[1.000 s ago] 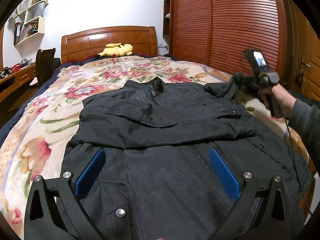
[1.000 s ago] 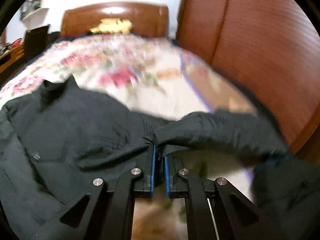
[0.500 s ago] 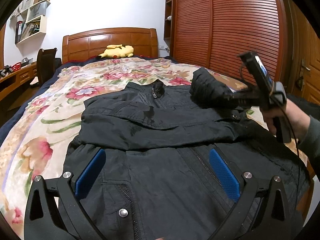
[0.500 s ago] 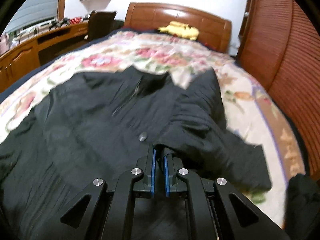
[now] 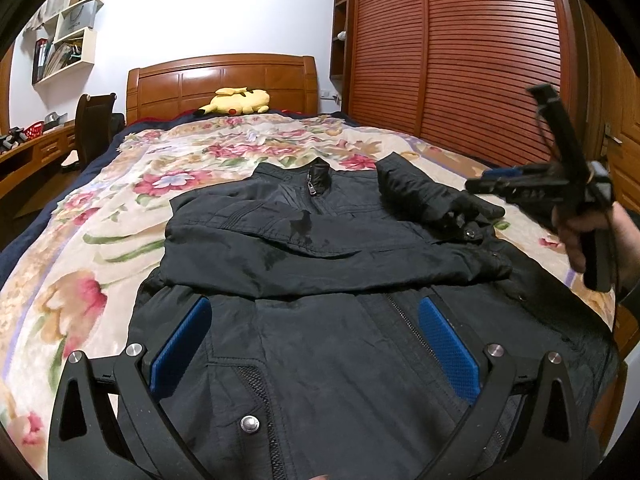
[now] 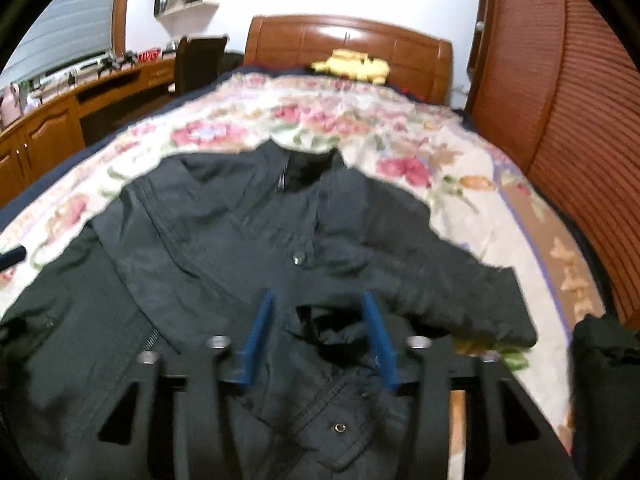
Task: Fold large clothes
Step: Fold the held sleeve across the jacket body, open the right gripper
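**Right sleeve dropped across the chest**

The right tool point(image 6: 316, 336) has just been opening its jaws, and the right sleeve point(image 5: 424, 196) now lies loose on the black jacket point(image 5: 320, 264), slanting in from the shoulder toward the collar; nothing is pinched between the blue pads any more. A half second ago that cuff was clamped and carried in mid-air. The jacket sits spread on the floral bed point(image 5: 100, 240), its left sleeve already folded across the front. The left tool point(image 5: 316, 352) hovers released over the hem, gripping nothing. Judging by this, both sleeves are in, and folding the body comes next
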